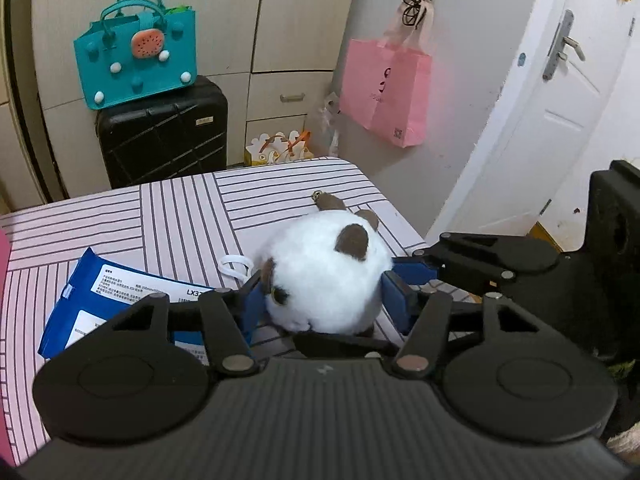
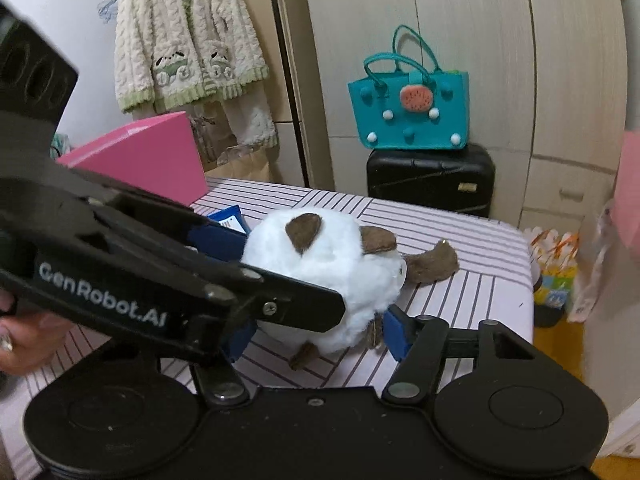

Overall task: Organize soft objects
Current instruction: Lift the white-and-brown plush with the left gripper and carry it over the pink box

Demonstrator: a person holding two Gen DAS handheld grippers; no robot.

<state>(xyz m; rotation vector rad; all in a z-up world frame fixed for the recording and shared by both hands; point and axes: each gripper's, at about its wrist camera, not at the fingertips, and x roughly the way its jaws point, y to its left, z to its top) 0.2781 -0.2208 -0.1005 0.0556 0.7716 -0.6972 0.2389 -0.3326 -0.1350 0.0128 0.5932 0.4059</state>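
A round white plush toy point(image 1: 324, 272) with brown ears and a brown tail lies on the pink striped tabletop point(image 1: 160, 216). My left gripper point(image 1: 324, 296) is shut on it, its blue pads pressing the fluff on both sides. In the right wrist view the same plush toy point(image 2: 328, 264) sits between the blue pads of my right gripper point(image 2: 318, 332), which squeeze its lower part. The left gripper's finger point(image 2: 280, 304) crosses in from the left over the toy. The right gripper's finger point(image 1: 480, 256) reaches in from the right. A hand point(image 2: 24, 336) holds the left tool.
A blue packet point(image 1: 104, 292) lies left of the toy, and a pink box point(image 2: 152, 156) stands at the table's far left. Behind are a teal bag point(image 1: 136, 60) on a black suitcase point(image 1: 164, 136), a pink paper bag point(image 1: 386, 92) on the wall and a white door point(image 1: 560, 100).
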